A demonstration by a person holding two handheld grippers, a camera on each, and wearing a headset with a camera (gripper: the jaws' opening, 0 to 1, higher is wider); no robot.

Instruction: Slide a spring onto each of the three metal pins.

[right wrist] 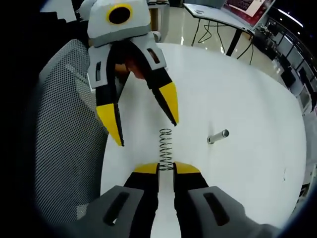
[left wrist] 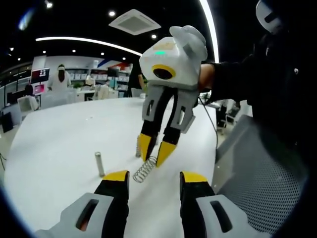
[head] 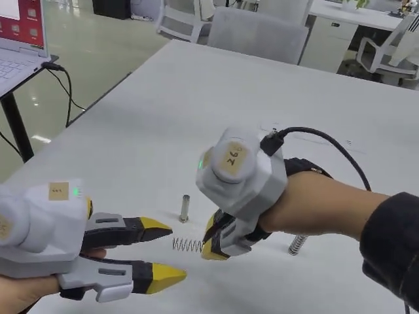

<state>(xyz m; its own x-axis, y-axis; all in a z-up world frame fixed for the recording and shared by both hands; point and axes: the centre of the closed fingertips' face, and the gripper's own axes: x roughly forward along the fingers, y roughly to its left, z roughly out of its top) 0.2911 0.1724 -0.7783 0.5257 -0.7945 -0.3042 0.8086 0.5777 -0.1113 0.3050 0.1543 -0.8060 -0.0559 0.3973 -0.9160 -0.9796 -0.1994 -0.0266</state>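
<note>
- At lower centre of the head view, right gripper (head: 213, 247) held by a hand (head: 291, 209) coming in from the right edge; jaws drawn almost together, pinching one end of a spring (head: 188, 244)
- Same grip seen in the right gripper view: right gripper (right wrist: 166, 168) at the bottom, yellow tips just a narrow slit apart, near end of the spring (right wrist: 166, 146) caught between them, rest of the coil running straight up the frame
- Spring lying along the white table (head: 131, 131), free end pointing left toward the left gripper (head: 160, 252)
- At lower left of the head view, left gripper held wide open, nothing between its jaws, tips just short of the spring's free end and not touching it
- In the left gripper view, left gripper (left wrist: 154, 177) with both yellow tips spread across the bottom, spring (left wrist: 144, 169) in the gap just above them, right gripper (left wrist: 154, 150) hanging down over it from the centre
- Bare metal pin (head: 185, 208) upright on the table, just above the spring in the head view, no coil on it; left of the spring in the left gripper view (left wrist: 100, 163)
- Second spring (head: 298, 244) standing tilted at lower right of the head view, under the wrist; cannot tell whether a pin is inside it
- Open laptop (head: 19, 33) at upper left of the head view, off the table
</note>
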